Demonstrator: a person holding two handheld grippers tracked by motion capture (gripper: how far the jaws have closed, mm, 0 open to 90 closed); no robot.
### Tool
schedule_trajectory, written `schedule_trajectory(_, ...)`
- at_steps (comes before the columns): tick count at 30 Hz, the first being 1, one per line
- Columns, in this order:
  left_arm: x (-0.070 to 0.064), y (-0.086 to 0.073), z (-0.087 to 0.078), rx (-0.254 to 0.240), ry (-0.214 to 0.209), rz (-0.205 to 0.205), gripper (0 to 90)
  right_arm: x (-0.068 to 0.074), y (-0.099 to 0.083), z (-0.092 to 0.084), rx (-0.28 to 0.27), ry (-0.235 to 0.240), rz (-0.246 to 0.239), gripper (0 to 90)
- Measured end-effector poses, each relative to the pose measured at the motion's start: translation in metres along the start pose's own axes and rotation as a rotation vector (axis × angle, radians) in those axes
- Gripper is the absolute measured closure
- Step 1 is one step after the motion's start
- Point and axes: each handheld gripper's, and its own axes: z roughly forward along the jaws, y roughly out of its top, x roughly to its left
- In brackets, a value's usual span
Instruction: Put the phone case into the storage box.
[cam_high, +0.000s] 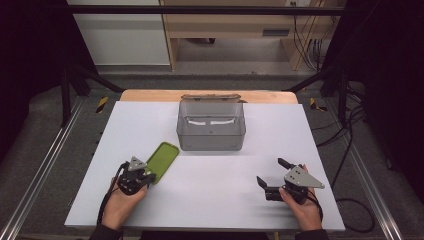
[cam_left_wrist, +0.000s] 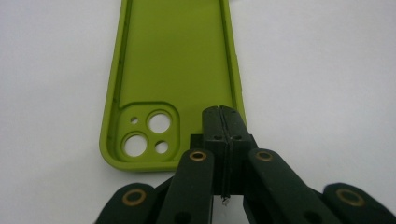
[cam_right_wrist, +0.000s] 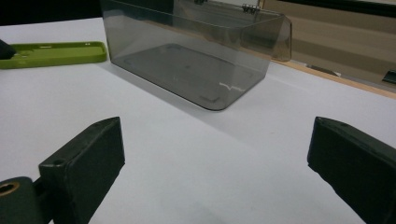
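Note:
A lime-green phone case (cam_high: 163, 157) lies inside-up on the white table, camera cutouts toward the person. In the left gripper view the case (cam_left_wrist: 173, 60) stretches away from the jaws. My left gripper (cam_high: 148, 176) (cam_left_wrist: 223, 114) is shut, jaws pressed flat together, with their tips over the case's near corner rim beside the cutouts. Whether the rim is pinched I cannot tell. My right gripper (cam_high: 270, 171) (cam_right_wrist: 215, 154) rests at the table's right front, open wide with nothing between its jaws. It faces a smoky clear plastic box (cam_right_wrist: 187, 60).
The clear box (cam_high: 211, 127) stands at the middle back of the white table (cam_high: 210, 200), its hinged lid folded open behind it. The green case (cam_right_wrist: 51, 53) lies left of the box. Dark frame rails run along both sides of the table.

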Motion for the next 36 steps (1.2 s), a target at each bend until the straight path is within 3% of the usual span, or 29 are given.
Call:
schedule_trajectory(9,-0.011,-0.034,-0.029,0.004,-0.056,0.03,90.0,-0.004,-0.001,-0.003,-0.001,-0.021,0.014,3.8)
schedule_trajectory(12,-0.01,-0.046,-0.041,0.015,-0.074,0.042,90.0,-0.003,-0.001,-0.002,0.005,-0.021,0.008,3.8)
schedule_trajectory(19,-0.003,-0.058,-0.054,0.029,-0.099,0.056,90.0,-0.004,-0.001,-0.002,0.006,-0.027,0.013,3.9)
schedule_trajectory(22,0.0,-0.06,-0.056,0.029,-0.096,0.064,90.0,-0.004,-0.002,-0.002,0.01,-0.027,0.015,3.9)
schedule_trajectory(23,0.004,-0.061,-0.057,0.025,-0.071,0.069,90.0,-0.004,-0.002,-0.001,0.012,-0.026,0.011,4.0)
schedule_trajectory(26,0.01,-0.061,-0.058,0.022,-0.049,0.066,90.0,-0.004,-0.002,-0.001,0.016,-0.025,0.009,4.0)
schedule_trajectory(29,0.015,-0.062,-0.059,0.017,-0.059,0.064,90.0,-0.003,-0.002,-0.001,0.019,-0.022,0.008,4.0)
schedule_trajectory(33,0.014,-0.062,-0.06,0.02,-0.054,0.092,90.0,-0.003,-0.003,0.0,0.021,-0.022,0.005,4.0)
schedule_trajectory(36,0.016,-0.056,-0.064,-0.024,-0.014,0.118,90.0,-0.003,-0.003,0.0,0.021,-0.024,0.009,3.9)
